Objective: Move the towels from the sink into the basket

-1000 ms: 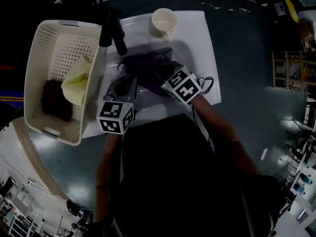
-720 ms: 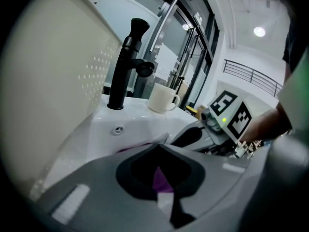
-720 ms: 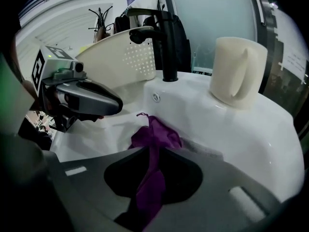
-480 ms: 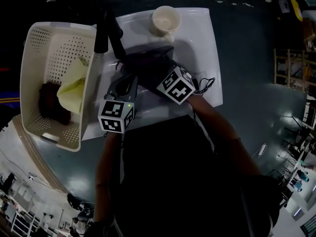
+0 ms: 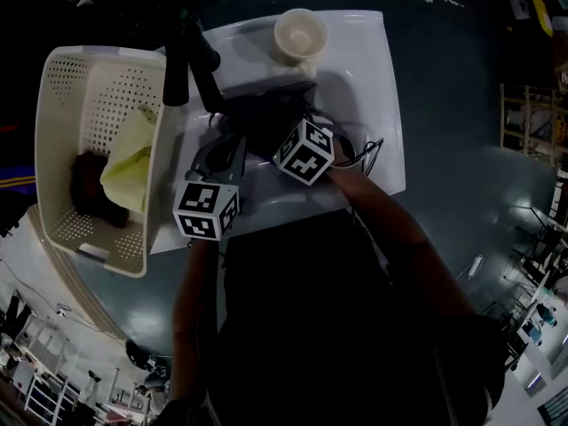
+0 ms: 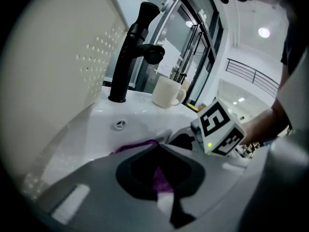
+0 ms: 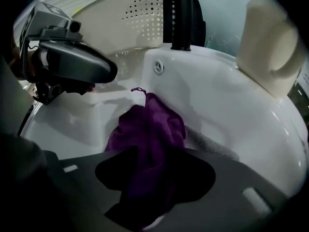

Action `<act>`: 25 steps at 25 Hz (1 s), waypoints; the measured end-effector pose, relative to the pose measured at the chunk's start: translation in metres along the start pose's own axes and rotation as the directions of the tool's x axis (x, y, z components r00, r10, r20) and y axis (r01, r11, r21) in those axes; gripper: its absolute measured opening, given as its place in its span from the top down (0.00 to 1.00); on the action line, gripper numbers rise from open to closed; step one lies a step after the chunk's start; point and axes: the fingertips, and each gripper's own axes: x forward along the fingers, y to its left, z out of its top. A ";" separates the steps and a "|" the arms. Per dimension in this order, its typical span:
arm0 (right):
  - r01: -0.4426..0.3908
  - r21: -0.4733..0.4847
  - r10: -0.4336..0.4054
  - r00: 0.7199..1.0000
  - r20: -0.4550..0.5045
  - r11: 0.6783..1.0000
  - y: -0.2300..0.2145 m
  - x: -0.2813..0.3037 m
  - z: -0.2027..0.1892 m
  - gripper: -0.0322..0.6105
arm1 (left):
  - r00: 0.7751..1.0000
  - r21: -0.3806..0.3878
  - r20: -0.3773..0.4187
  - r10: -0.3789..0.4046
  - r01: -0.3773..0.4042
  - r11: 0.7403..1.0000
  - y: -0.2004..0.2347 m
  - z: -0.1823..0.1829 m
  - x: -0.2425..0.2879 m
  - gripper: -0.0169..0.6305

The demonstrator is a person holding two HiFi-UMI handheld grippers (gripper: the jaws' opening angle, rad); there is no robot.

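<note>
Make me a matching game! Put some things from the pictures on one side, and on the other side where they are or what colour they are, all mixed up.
Things:
1. purple towel
2. yellow-green towel
3. mug
4. faucet

Clues:
A. inside the basket
B. black
C. lying in the sink
D. cream-white

Pairs: 1-C, 2-A, 3-D, 4-B
</note>
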 end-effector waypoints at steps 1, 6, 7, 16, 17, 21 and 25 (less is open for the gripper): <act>-0.002 -0.001 0.002 1.000 -0.004 1.000 0.000 0.002 -0.001 0.60 | 1.000 -0.002 -0.003 0.001 -0.001 1.000 0.000 -0.001 0.001 0.97; -0.016 -0.006 0.016 1.000 -0.005 1.000 0.001 0.002 0.000 0.62 | 1.000 -0.008 -0.009 -0.006 0.006 1.000 -0.002 -0.002 0.001 0.97; -0.021 -0.008 0.021 1.000 -0.007 1.000 0.002 0.002 0.000 0.63 | 1.000 -0.009 -0.008 -0.006 0.006 1.000 -0.001 -0.002 0.000 0.97; -0.031 -0.021 0.031 1.000 -0.004 0.999 0.009 0.001 0.003 0.82 | 1.000 -0.011 0.001 0.002 -0.002 1.000 0.001 -0.002 -0.007 0.97; -0.030 -0.017 0.030 1.000 0.000 0.999 0.009 0.001 0.003 0.83 | 1.000 -0.011 0.004 0.003 -0.003 1.000 0.001 -0.001 -0.007 0.97; -0.029 -0.011 0.029 0.999 0.013 1.000 0.010 -0.003 0.005 0.87 | 1.000 -0.013 0.014 0.008 -0.008 1.000 0.001 -0.002 -0.012 0.97; -0.026 -0.013 0.026 0.999 0.029 1.000 0.013 -0.010 0.009 0.88 | 1.000 -0.020 0.025 0.016 -0.015 1.000 -0.001 -0.004 -0.018 0.97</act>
